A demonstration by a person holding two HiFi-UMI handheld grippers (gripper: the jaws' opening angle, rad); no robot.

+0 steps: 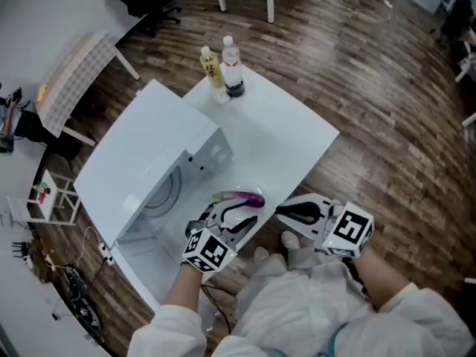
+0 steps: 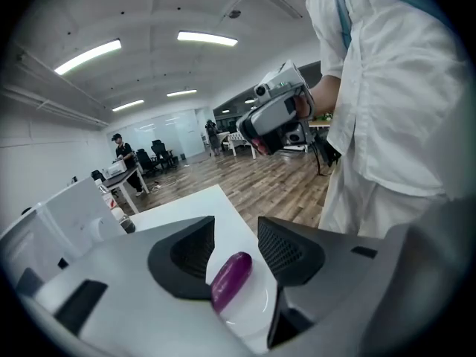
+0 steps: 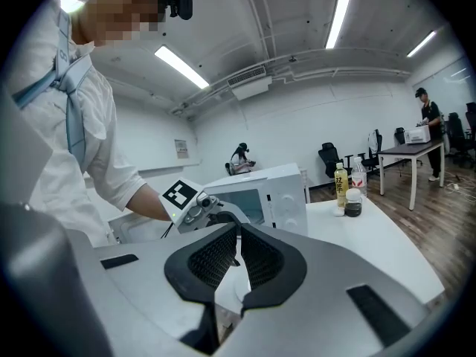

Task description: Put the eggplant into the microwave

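**Speaker one:** While the purple eggplant (image 1: 242, 198) lies on its white plate (image 1: 262, 208), how far along does the job look?

**Speaker two:** Early, I judge. The eggplant is outside the microwave (image 1: 149, 162), on the white table (image 1: 297, 132), just to the right of the oven's front. Nothing is lifted yet.

**Speaker one:** Is the oven ready to receive it?

**Speaker two:** Yes. Its door (image 1: 145, 262) hangs open at the near left, and the round glass turntable (image 1: 160, 195) inside is bare.

**Speaker one:** What are the two tools doing?

**Speaker two:** The left gripper (image 1: 223, 218) sits low over the plate with its jaws apart. In the left gripper view the eggplant lies between them, close to one jaw, and neither pad seems to press on it. The right gripper (image 1: 286, 213) waits just to the right, jaws together, holding nothing.

**Speaker one:** So what remains?

**Speaker two:** Almost everything, I think: closing on the eggplant, carrying it left into the open cavity and releasing it there. Two bottles (image 1: 223, 65) stand at the far end of the table, well clear of that path.
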